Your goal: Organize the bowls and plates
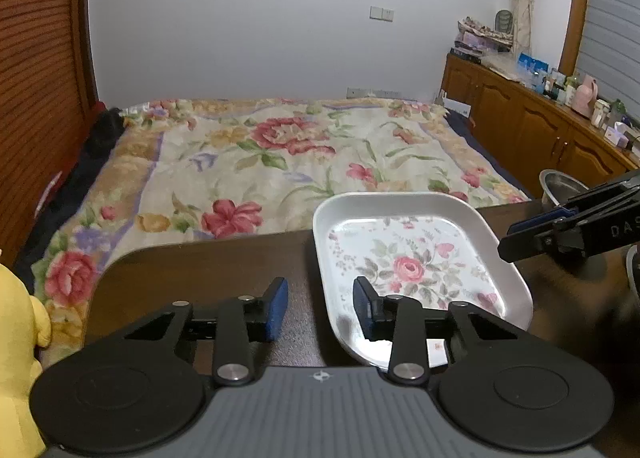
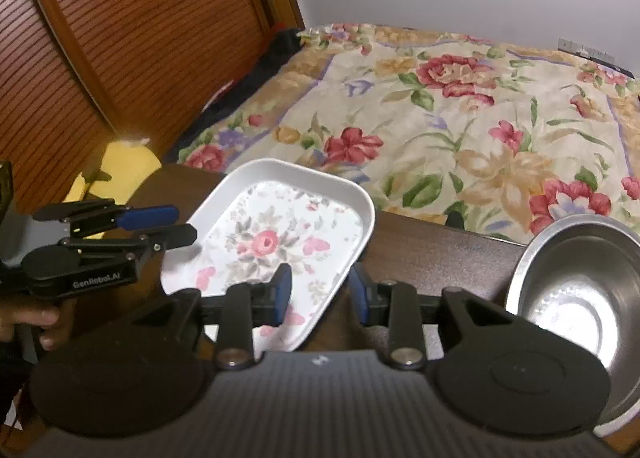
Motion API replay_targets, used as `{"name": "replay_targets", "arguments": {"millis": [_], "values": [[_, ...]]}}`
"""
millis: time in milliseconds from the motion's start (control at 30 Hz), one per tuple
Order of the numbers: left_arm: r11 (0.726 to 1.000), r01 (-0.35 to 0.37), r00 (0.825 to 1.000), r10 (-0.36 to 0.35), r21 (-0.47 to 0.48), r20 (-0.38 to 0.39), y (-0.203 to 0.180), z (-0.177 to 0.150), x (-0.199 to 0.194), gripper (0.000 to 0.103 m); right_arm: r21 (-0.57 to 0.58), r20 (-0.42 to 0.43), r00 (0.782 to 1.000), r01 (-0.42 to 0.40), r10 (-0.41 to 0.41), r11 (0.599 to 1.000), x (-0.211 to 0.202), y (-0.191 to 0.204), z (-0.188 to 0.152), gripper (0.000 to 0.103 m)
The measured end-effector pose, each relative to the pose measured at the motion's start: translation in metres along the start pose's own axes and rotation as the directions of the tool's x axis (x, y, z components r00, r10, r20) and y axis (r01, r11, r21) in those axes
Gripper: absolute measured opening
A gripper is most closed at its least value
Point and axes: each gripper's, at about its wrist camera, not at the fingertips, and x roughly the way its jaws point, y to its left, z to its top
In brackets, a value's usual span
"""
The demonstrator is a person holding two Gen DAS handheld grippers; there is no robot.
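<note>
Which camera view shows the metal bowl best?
The right wrist view: the metal bowl shows most of its shiny inside there. The left wrist view shows only part of it at the right edge.

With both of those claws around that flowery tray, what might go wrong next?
1. The tray sits at the table's far edge by the bed; a push could tip it off.
2. The left gripper and right gripper each straddle a rim with jaws open; uneven closing could twist or tilt the tray.
3. The steel bowl lies close beside the right gripper and could get knocked.
</note>
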Motion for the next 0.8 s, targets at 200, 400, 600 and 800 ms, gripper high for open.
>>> {"name": "replay_targets", "arguments": {"millis": [200, 400, 600, 800], "values": [[1.000, 0.011, 1.000, -0.011, -0.009, -0.010, 0.000, 0.000, 0.006, 0.028, -0.016, -0.025, 1.000, 0.008, -0.008, 1.000, 0.005, 0.000, 0.004, 0.032], [1.000, 0.015, 1.000, -0.015, -0.019, -0.026, 0.000, -0.002, 0.012, 0.021, 0.000, -0.046, 0.999, 0.003, -0.003, 1.000, 0.013, -0.004, 0.007, 0.026], [0.999, 0.018, 0.999, -0.019, -0.030, -0.032, 0.001, -0.003, 0.014, 0.019, 0.012, -0.068, 0.998, -0.001, 0.002, 1.000, 0.016, -0.008, 0.006, 0.021], [0.999, 0.022, 0.999, -0.023, -0.032, -0.030, 0.000, -0.003, 0.015, 0.017, 0.001, -0.087, 0.996, -0.009, 0.009, 1.000, 0.021, -0.008, 0.006, 0.020]]}}
